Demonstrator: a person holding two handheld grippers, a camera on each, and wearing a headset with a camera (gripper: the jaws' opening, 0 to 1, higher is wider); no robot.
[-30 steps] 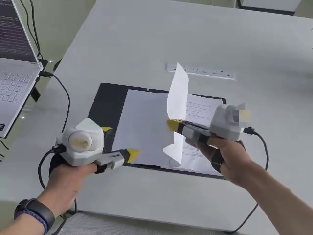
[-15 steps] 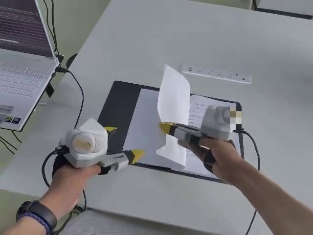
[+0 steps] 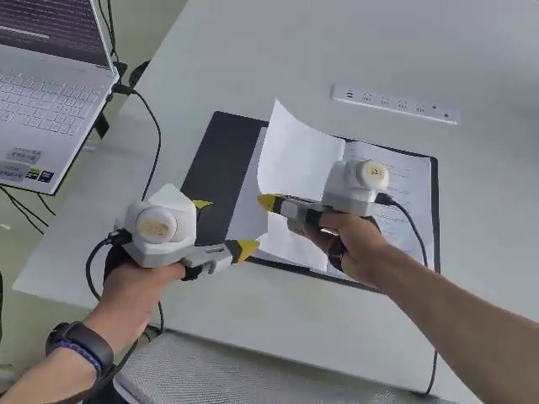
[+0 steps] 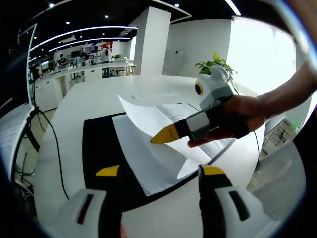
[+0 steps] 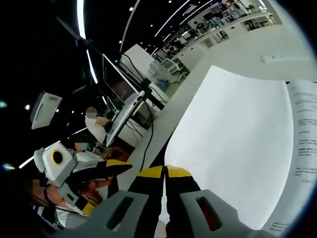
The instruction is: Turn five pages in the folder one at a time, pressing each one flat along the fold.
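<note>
Folder (image 3: 221, 160) with a black cover lies open on the pale table (image 3: 295, 50), slightly left of centre and near the front edge. Its left inner cover is bare black on the far left, and a blank white sheet (image 4: 148, 168) lies over the rest of that side. On the right side lies a printed sheet (image 3: 404, 185) with lines of small black text, too fine to read.

One blank white page (image 3: 299, 156) stands raised over the middle of the folder, curving up and leaning left. The right gripper (image 3: 268, 202) has its yellow-tipped jaws pressed together on the near left edge of this page, pinching it.

The left gripper (image 3: 225, 225) hangs over the near left corner of the folder with its yellow-tipped jaws spread wide, touching nothing.

A white power strip (image 3: 396, 103) lies on the table beyond the folder. At far left sits an open silver laptop (image 3: 50, 84) with small stickers by its keyboard, their writing illegible.
</note>
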